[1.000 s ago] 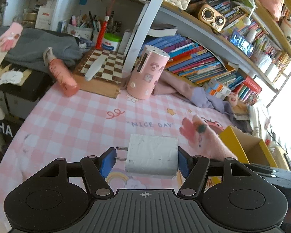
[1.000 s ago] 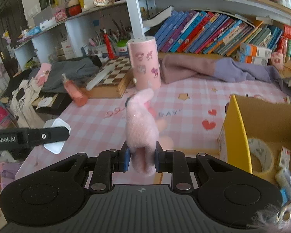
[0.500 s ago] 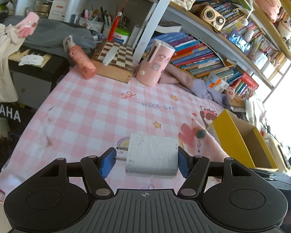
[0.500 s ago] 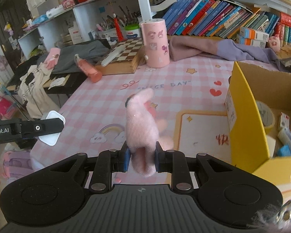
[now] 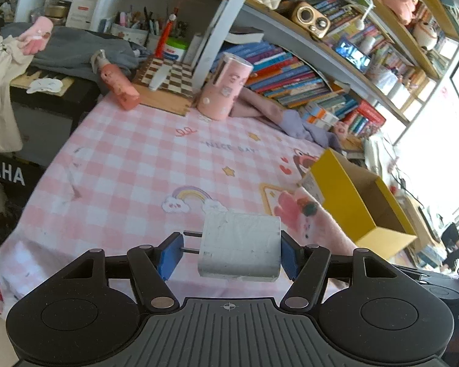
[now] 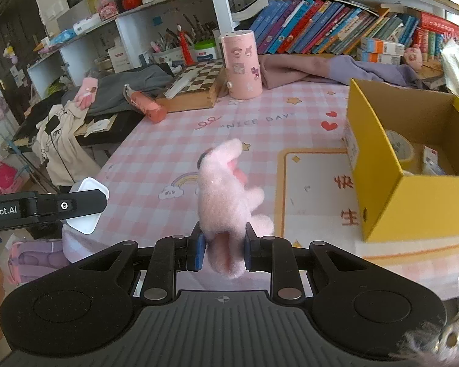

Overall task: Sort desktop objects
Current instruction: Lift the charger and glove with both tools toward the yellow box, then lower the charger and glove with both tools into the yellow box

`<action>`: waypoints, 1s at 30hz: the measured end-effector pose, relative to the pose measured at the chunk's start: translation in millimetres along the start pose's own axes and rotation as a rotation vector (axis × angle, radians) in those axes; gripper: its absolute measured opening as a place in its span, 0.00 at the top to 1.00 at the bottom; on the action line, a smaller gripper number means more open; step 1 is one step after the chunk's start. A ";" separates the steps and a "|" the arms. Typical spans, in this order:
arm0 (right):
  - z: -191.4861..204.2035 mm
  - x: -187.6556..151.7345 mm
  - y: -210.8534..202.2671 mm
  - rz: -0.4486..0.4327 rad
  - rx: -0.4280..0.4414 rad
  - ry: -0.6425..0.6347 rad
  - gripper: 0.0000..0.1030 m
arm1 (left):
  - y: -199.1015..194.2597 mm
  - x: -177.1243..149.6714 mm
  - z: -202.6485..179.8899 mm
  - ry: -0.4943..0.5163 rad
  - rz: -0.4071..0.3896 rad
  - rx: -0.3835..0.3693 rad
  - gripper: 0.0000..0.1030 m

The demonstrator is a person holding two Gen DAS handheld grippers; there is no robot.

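Pink-checked tablecloth spreads bare across mid-frame, its near edge dropping off at lower left. One yellow cardboard box sits at right — only the right wrist view shows the tape roll inside. Right gripper is clamped on one pink plush toy; left gripper pinches one white charger, prongs leftward.

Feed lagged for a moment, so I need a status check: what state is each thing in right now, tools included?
Left tool: shut on white charger, prongs against its left pad.
Right tool: shut on pink plush toy, held above the tablecloth.
Yellow box: open, tape roll inside.
Pink pump bottle: lying on its side.
Pink cylinder holder: upright.
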State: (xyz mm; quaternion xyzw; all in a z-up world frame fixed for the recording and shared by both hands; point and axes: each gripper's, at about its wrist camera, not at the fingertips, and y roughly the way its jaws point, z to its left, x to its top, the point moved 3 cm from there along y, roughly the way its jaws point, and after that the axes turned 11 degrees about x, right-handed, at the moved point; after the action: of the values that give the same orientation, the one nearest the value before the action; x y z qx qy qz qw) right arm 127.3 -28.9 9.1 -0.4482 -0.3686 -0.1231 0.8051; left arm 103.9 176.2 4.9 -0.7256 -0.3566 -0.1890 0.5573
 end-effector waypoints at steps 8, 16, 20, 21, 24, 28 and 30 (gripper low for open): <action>-2.1 -27.2 -28.3 -0.014 -0.044 0.032 0.79 | -4.6 -14.7 -14.2 0.028 0.019 -0.049 0.37; -23.7 -45.4 -53.9 -0.042 -0.109 0.131 0.79 | 0.6 -19.7 -41.1 0.102 0.056 -0.113 0.37; -32.7 -52.3 -65.6 -0.064 -0.141 0.176 0.79 | 4.4 -17.8 -56.9 0.142 0.061 -0.142 0.37; -34.5 -54.0 -68.5 -0.069 -0.148 0.185 0.79 | 5.5 -17.2 -61.4 0.152 0.062 -0.152 0.37; -40.6 -58.3 -76.3 -0.085 -0.170 0.210 0.79 | 7.7 -17.7 -73.7 0.182 0.066 -0.176 0.37; -48.4 -63.2 -85.8 -0.105 -0.194 0.240 0.79 | 11.6 -20.6 -90.1 0.220 0.082 -0.205 0.37; -51.4 -64.8 -89.4 -0.113 -0.204 0.250 0.79 | 12.7 -22.6 -96.8 0.235 0.090 -0.218 0.37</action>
State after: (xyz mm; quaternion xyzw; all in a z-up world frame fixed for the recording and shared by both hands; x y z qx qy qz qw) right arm 59.6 -130.0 3.0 -0.4874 -0.2758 -0.2599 0.7867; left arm 109.9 76.4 10.9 -0.7700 -0.2338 -0.2851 0.5208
